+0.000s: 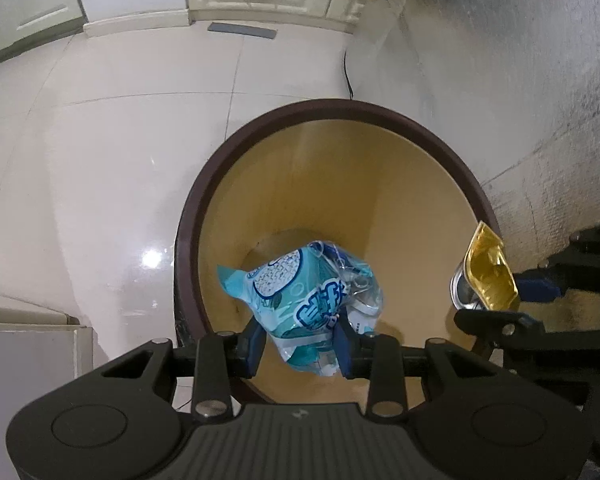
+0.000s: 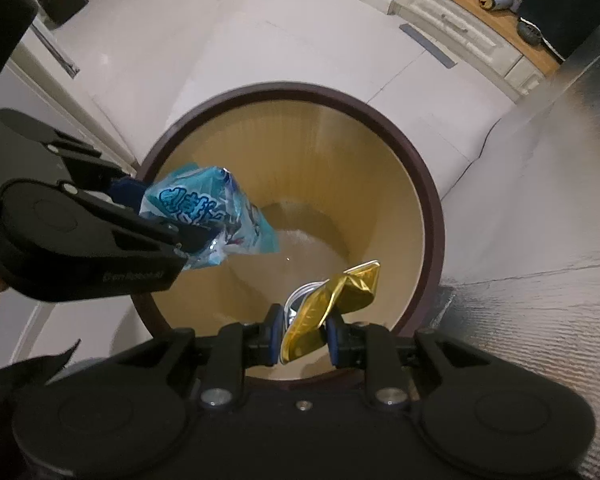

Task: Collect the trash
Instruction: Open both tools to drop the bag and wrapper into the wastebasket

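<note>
Left gripper points steeply downward, jaws partly closed and clamping a load. Right gripper points straight down beside it, jaws narrower, likewise clamped.

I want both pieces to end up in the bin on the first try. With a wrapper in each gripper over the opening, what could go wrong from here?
The gold wrapper in the right gripper hangs close to the near rim of the bin; released there, it might catch the rim or fall outside.

The blue bag in the left gripper is light and crumpled, so it may cling to a finger pad instead of dropping.
</note>
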A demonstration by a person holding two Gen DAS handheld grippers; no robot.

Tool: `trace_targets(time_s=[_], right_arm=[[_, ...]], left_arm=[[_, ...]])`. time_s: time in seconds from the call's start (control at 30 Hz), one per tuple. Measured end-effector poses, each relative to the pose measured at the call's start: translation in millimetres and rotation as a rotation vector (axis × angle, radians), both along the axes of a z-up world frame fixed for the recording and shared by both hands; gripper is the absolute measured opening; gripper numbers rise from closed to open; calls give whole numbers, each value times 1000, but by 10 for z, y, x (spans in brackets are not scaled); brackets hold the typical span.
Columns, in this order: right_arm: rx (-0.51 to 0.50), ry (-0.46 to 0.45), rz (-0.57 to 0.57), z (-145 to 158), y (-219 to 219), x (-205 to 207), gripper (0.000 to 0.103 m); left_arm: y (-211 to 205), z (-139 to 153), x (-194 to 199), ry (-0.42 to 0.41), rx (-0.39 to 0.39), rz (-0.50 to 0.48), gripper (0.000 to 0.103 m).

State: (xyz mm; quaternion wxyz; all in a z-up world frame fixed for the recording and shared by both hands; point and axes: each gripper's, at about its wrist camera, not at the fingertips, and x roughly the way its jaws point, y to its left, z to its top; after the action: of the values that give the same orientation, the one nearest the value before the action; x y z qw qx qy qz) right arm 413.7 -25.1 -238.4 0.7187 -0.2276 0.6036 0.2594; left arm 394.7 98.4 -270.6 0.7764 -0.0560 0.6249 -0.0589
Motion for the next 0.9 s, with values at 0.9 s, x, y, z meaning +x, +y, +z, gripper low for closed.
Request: trace_targets(time_s=[0.9], right_arm=[[52,-9,-136,46,-150,47,51]], left_arm=[[55,279,-68,-34,42,-5,64]])
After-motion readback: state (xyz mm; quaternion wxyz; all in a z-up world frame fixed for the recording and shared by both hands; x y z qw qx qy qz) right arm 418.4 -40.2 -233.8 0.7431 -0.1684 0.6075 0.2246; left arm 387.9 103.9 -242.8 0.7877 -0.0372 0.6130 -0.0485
